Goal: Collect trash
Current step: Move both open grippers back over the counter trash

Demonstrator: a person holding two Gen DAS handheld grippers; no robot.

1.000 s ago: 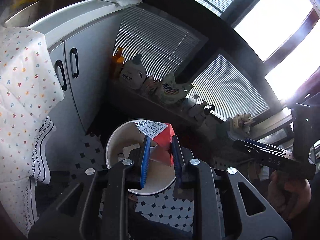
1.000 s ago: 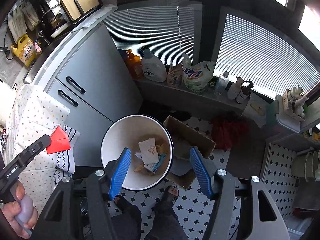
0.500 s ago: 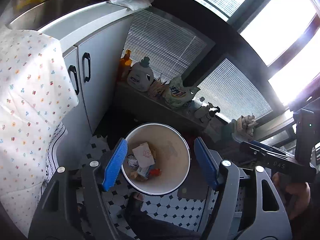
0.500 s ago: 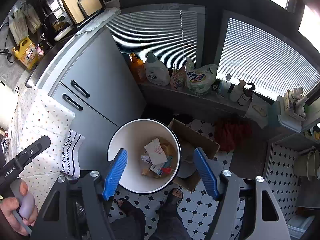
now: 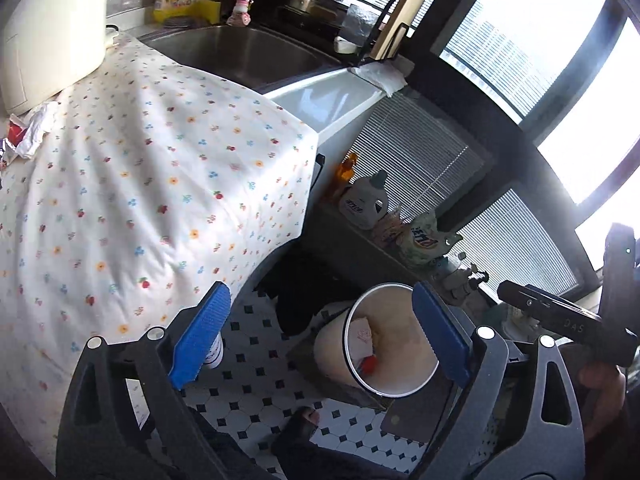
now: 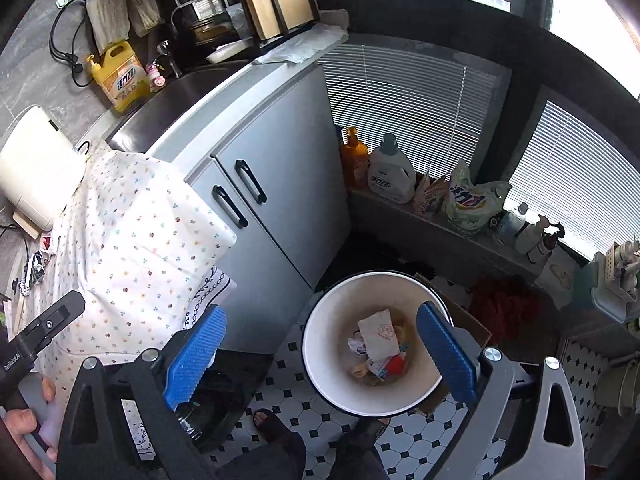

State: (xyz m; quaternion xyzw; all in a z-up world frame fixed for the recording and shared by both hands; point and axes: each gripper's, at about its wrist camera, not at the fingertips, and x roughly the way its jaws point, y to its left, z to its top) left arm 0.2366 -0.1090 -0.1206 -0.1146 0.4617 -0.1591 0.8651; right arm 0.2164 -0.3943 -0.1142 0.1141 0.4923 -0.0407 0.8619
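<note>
A white round trash bin stands on the tiled floor and holds crumpled wrappers, a white packet and a red piece. It also shows in the left wrist view. My right gripper is open and empty above the bin. My left gripper is open and empty, over the edge of the flowered tablecloth and left of the bin. Crumpled white and red trash lies on the cloth at the far left.
Grey cabinet doors stand beside the table. A steel sink and yellow detergent jug are on the counter. Detergent bottles line a low ledge by the blinds. A cardboard box sits behind the bin.
My left gripper opened and dropped the red carton into the bin, then swung up and left toward the tablecloth. The right gripper stayed open, drifting slightly left.
</note>
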